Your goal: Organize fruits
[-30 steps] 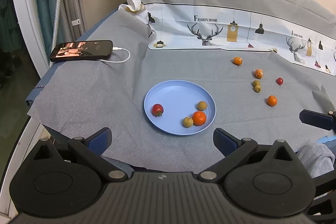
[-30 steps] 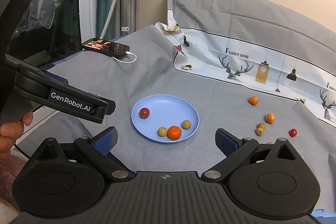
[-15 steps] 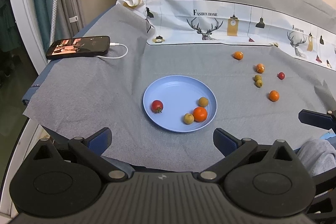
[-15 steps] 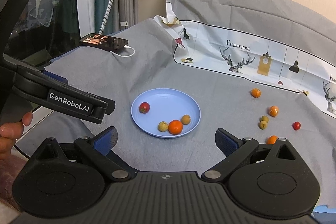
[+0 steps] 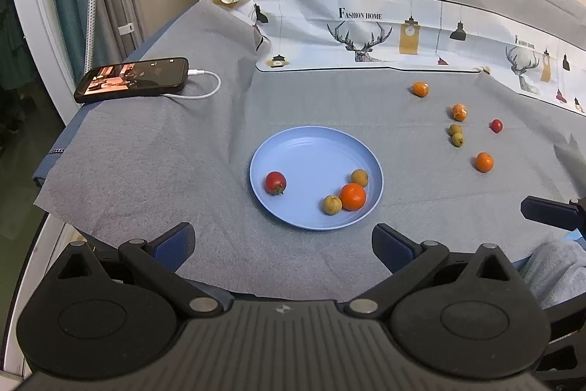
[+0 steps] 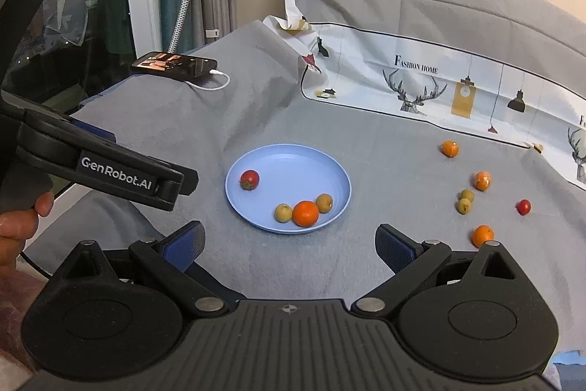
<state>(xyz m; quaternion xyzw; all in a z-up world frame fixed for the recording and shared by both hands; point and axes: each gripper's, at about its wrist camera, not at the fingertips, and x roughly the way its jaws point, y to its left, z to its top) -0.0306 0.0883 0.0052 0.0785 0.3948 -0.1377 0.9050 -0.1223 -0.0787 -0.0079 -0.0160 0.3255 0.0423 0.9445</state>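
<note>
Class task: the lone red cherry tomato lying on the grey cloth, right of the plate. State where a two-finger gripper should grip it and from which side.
Grip the red cherry tomato across its round middle, coming from above. It is small, lies low on the grey cloth and stands clear of other fruit, so fingers fit either side. The open right gripper looks better placed.

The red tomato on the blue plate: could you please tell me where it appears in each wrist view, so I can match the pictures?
Left wrist view: the red tomato lies left of centre, at the left edge of the blue plate.
Right wrist view: the red tomato sits left of centre, in the plate's upper left part.
Shared landmark: the phone charging at the cloth's far left corner.
</note>
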